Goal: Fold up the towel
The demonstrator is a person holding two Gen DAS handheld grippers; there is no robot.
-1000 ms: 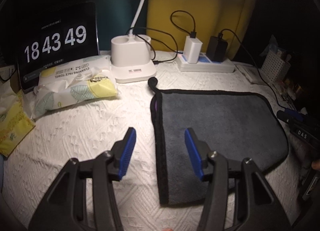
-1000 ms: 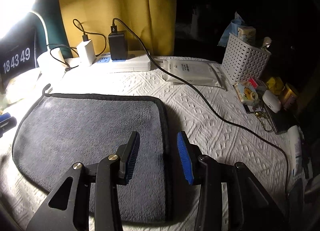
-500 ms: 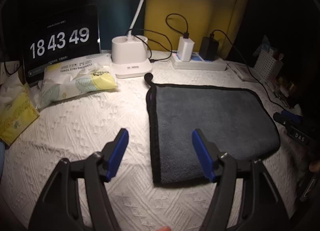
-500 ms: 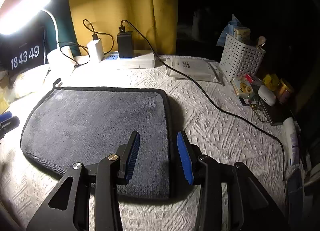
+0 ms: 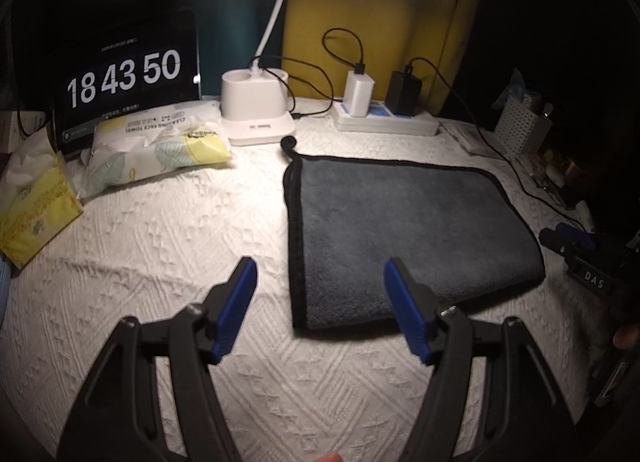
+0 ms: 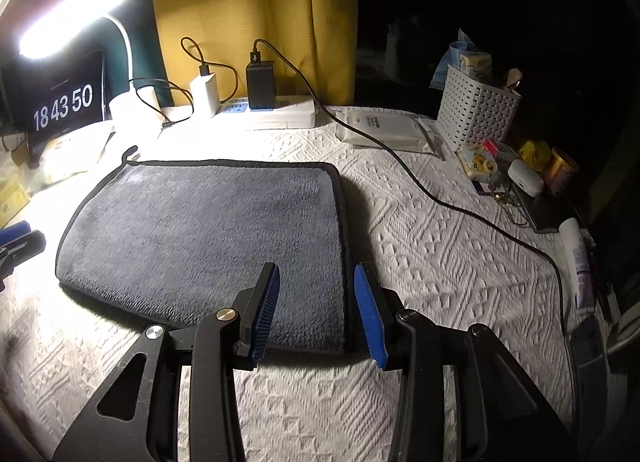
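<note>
A grey towel with black trim (image 5: 404, 226) lies folded flat on the white textured cloth; it also shows in the right wrist view (image 6: 208, 234). Its hanging loop (image 5: 289, 143) points to the back. My left gripper (image 5: 320, 294) is open and empty, raised in front of the towel's near left corner. My right gripper (image 6: 316, 302) is open and empty, in front of the towel's near right corner, apart from it. The right gripper's tip shows at the left wrist view's right edge (image 5: 568, 236).
At the back stand a clock screen (image 5: 124, 76), a face-towel pack (image 5: 160, 142), a white lamp base (image 5: 256, 110) and a power strip with chargers (image 5: 384, 120). A black cable (image 6: 440, 198) crosses the cloth on the right. A white basket (image 6: 476, 110) and small items line the right edge.
Both grippers have pulled back and up from the towel. The left gripper's jaws have opened wider. The towel has stayed flat.
</note>
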